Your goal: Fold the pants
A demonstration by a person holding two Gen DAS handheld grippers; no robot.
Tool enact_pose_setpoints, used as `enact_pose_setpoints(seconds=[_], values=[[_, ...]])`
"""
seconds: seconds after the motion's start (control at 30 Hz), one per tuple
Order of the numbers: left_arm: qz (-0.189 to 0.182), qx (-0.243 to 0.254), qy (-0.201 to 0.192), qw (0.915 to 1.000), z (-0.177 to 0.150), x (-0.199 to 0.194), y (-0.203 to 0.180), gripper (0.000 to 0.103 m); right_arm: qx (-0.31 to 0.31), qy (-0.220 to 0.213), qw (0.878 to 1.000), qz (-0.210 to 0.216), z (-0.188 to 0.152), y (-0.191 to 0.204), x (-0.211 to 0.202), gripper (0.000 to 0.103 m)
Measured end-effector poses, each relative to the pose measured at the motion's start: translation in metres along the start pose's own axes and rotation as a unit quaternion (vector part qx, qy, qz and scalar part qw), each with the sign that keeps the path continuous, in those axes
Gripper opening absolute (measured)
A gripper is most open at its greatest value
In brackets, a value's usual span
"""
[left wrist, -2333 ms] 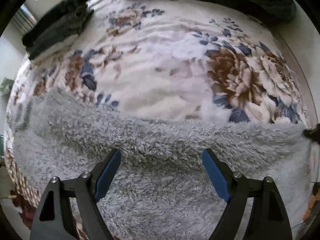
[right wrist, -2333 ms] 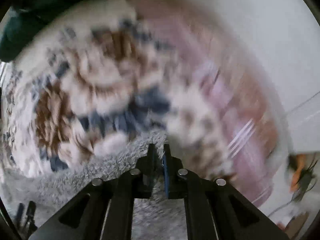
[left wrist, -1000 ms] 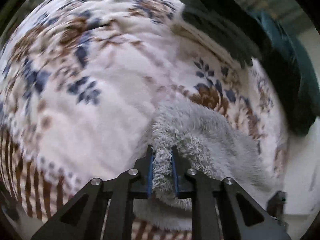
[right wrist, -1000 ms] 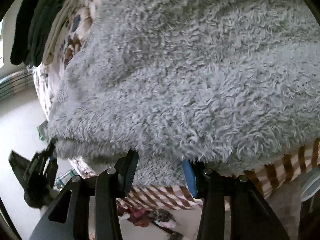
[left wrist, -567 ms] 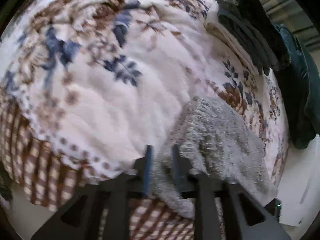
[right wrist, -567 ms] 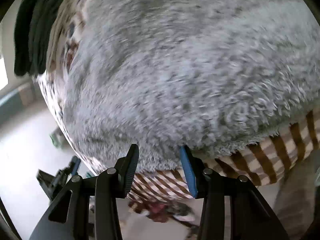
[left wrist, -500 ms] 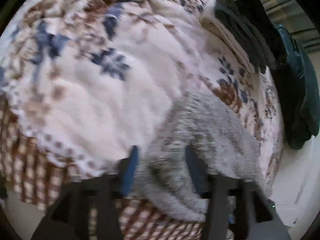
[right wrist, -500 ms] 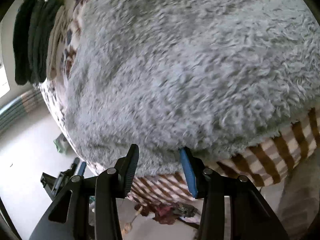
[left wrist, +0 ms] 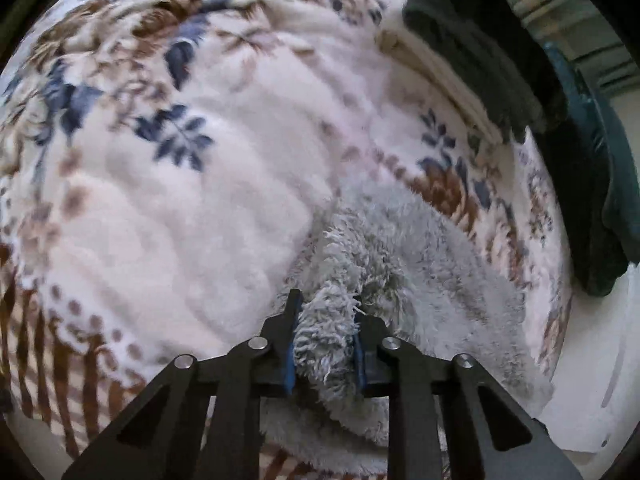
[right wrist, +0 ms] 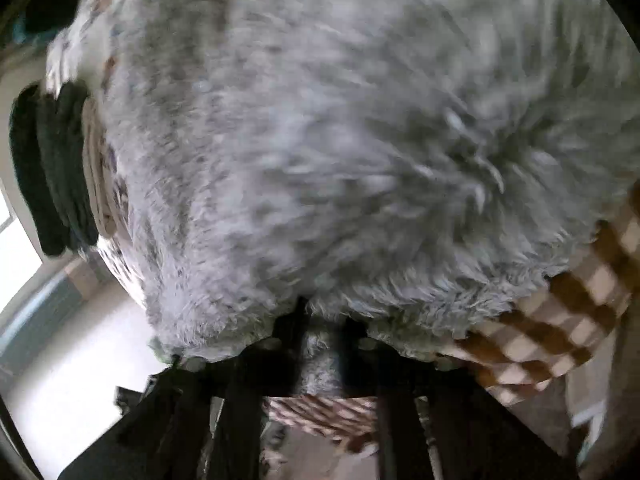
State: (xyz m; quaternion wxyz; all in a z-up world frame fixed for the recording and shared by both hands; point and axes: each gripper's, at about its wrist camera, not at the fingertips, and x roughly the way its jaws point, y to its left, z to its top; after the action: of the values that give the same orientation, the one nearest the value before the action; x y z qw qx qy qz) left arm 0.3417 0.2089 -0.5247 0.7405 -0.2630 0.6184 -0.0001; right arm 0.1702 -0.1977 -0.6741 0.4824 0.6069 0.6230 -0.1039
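The grey fluffy pants (left wrist: 420,264) lie on the floral blanket near the bed's edge. My left gripper (left wrist: 325,344) is shut on a bunched edge of the pants, with grey pile standing up between its blue pads. In the right wrist view the pants (right wrist: 340,128) fill most of the frame, blurred. My right gripper (right wrist: 322,344) sits at their near edge with its fingers narrowed on a strip of grey pile; the fingertips are partly buried in the fabric.
The floral blanket (left wrist: 180,208) covers the bed, with a brown checked border (right wrist: 568,320) hanging over the edge. A stack of dark folded clothes (left wrist: 480,40) lies at the far side. A dark green garment (left wrist: 600,208) lies to the right.
My left gripper opened briefly and has shut again on the pants' edge. My right gripper has closed from open onto the near edge of the pants.
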Motion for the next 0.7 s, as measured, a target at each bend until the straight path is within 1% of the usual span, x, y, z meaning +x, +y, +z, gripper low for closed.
enact_pose_setpoints(seconds=[0.1, 0.17, 0.2, 0.23, 0.27, 0.3, 0.33, 0.37, 0.4, 0.43, 0.47, 0.5, 0.53, 0.57, 0.6, 0.63, 0.67, 0.7], values=[[-0.016, -0.014, -0.007, 0.9997, -0.006, -0.025, 0.007, 0.017, -0.011, 0.005, 1.000, -0.002, -0.017, 0.004, -0.020, 0.007], [-0.007, -0.001, -0.004, 1.0000, -0.010, -0.032, 0.009, 0.017, -0.022, 0.010, 1.000, -0.008, -0.028, 0.006, -0.029, 0.006], [0.007, 0.004, 0.001, 1.0000, -0.013, -0.028, 0.013, 0.017, -0.037, 0.008, 0.999, -0.021, -0.035, 0.006, -0.035, 0.006], [0.016, 0.009, 0.010, 0.9998, -0.015, -0.021, 0.015, 0.018, -0.046, 0.006, 0.999, -0.027, -0.042, 0.006, -0.036, 0.006], [0.030, 0.013, 0.030, 0.9990, -0.017, -0.009, 0.020, 0.021, -0.061, 0.009, 0.997, -0.039, -0.044, 0.004, -0.034, 0.007], [0.049, 0.006, 0.051, 0.9975, -0.018, 0.007, 0.028, 0.022, -0.069, 0.013, 0.996, -0.052, -0.045, 0.001, -0.027, 0.007], [0.060, -0.007, 0.070, 0.9957, -0.021, 0.020, 0.036, 0.030, -0.071, 0.017, 0.995, -0.064, -0.044, 0.003, -0.019, 0.009], [0.064, -0.023, 0.089, 0.9937, -0.023, 0.030, 0.044, 0.036, -0.070, 0.023, 0.995, -0.070, -0.041, 0.000, -0.016, 0.011], [0.057, -0.035, 0.093, 0.9934, -0.025, 0.030, 0.047, 0.036, -0.066, 0.045, 0.994, -0.080, -0.035, -0.004, -0.008, 0.014], [0.053, -0.036, 0.087, 0.9941, -0.026, 0.026, 0.047, 0.038, -0.068, 0.060, 0.992, -0.092, -0.033, 0.002, -0.003, 0.020], [0.069, -0.020, 0.073, 0.9947, -0.028, 0.016, 0.041, 0.049, -0.077, 0.066, 0.990, -0.096, -0.032, 0.005, -0.006, 0.025], [0.096, 0.003, 0.057, 0.9938, -0.029, 0.006, 0.032, 0.060, -0.108, 0.068, 0.987, -0.102, -0.033, 0.015, -0.013, 0.030], [0.113, 0.019, 0.044, 0.9924, -0.030, -0.001, 0.025, 0.087, -0.155, 0.064, 0.979, -0.115, -0.036, 0.030, -0.025, 0.048], [0.129, 0.034, 0.031, 0.9906, -0.031, -0.009, 0.016, 0.103, -0.200, 0.055, 0.970, -0.127, -0.039, 0.047, -0.034, 0.070], [0.139, 0.047, 0.019, 0.9890, -0.032, -0.016, 0.005, 0.103, -0.233, 0.043, 0.962, -0.136, -0.042, 0.060, -0.042, 0.077], [0.151, 0.056, 0.012, 0.9869, -0.032, -0.020, -0.007, 0.103, -0.273, 0.024, 0.950, -0.148, -0.042, 0.076, -0.057, 0.080], [0.160, 0.064, 0.011, 0.9849, -0.032, -0.020, -0.017, 0.103, -0.302, 0.016, 0.941, -0.152, -0.039, 0.091, -0.066, 0.080], [0.170, 0.075, 0.013, 0.9825, -0.031, -0.018, -0.031, 0.103, -0.320, 0.014, 0.935, -0.151, -0.033, 0.102, -0.074, 0.080]])
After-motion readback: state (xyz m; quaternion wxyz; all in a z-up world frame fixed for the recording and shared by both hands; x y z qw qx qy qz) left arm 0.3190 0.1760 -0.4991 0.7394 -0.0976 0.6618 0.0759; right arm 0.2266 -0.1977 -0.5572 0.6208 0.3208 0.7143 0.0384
